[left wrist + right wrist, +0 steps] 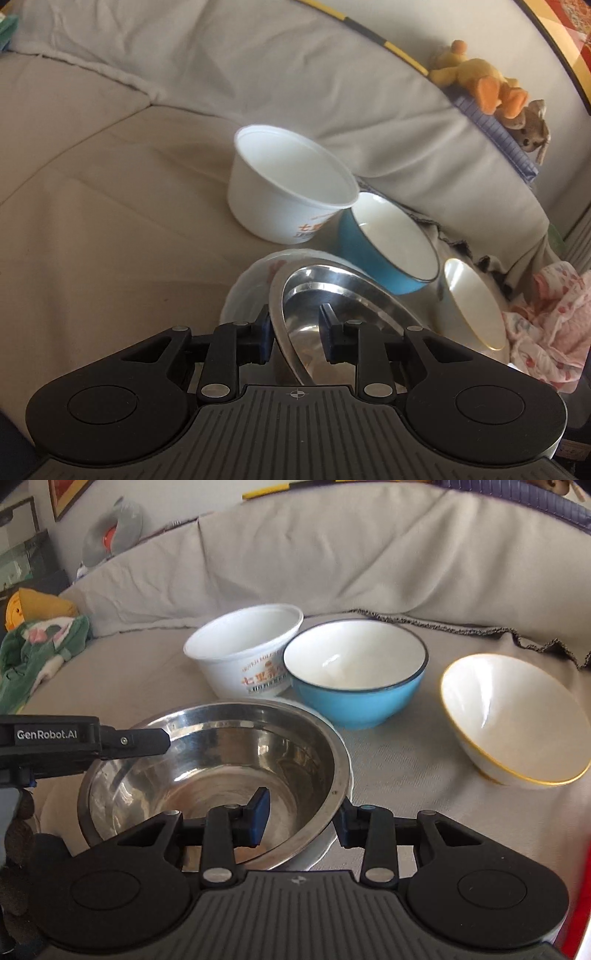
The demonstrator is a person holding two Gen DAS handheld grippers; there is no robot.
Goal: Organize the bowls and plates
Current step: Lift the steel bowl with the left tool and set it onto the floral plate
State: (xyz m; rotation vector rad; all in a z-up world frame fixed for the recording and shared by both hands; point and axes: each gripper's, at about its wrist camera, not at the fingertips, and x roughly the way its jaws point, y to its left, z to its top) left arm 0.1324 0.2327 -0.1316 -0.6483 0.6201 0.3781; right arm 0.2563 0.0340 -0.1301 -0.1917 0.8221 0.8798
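Right wrist view: steel bowl (214,771) low in the centre, straddled at its near right rim by the right gripper (301,818) — one blue-padded finger inside the basin, the other outside the wall, jaws moderately open, with visible gap on the inner side; contact at the outer finger impossible to judge. Beneath the steel bowl, the pale edge of a white plate (345,749). Entering from the left, the left gripper (162,740), marked GenRobot.AI, its finger tip reaching over the bowl's far left rim.

Left wrist view: same steel bowl (332,306) seen edge-on and tilted, its rim rising between the fingers of the left gripper (295,332). Left pad close against the outer wall, right pad inside the basin with a gap showing; jaws at a middling width, not closed on the rim. White plate (243,291) showing behind and to the left of the bowl.

Behind, on the grey-covered sofa (369,554): white paper bowl with orange print (240,650), touching or nearly touching a blue bowl (354,672) with white interior; off to the right, apart, a tilted white bowl with gold rim (513,720).

Only in the left wrist view: orange plush toy (476,81) and brown plush (532,129) on the sofa back, pink patterned cloth (546,325) at right. Only in the right wrist view: green floral cloth (40,653) at left.
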